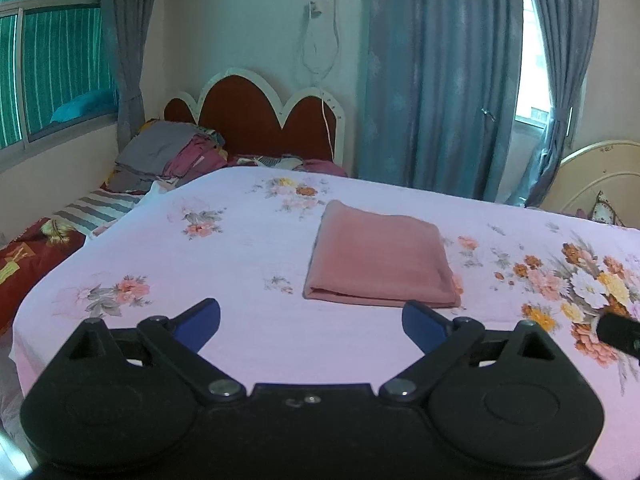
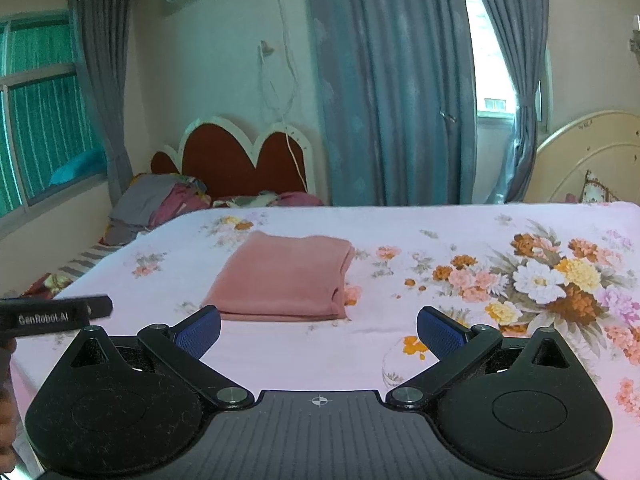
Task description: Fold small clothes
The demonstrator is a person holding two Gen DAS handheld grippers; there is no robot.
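A pink garment (image 1: pixel 380 264) lies folded into a neat rectangle on the floral bed sheet (image 1: pixel 240 248). It also shows in the right wrist view (image 2: pixel 284 280). My left gripper (image 1: pixel 311 322) is open and empty, held just short of the garment's near edge. My right gripper (image 2: pixel 319 330) is open and empty, with the garment's near edge just ahead of its left finger (image 2: pixel 200 330). Part of the left gripper's body (image 2: pixel 56 316) shows at the left edge of the right wrist view.
A pile of clothes (image 1: pixel 168 156) sits at the far left by the red headboard (image 1: pixel 256 116). Blue curtains (image 1: pixel 440 80) hang behind the bed. A cream headboard (image 2: pixel 592 156) stands at the right. The sheet's near edge drops off at the left.
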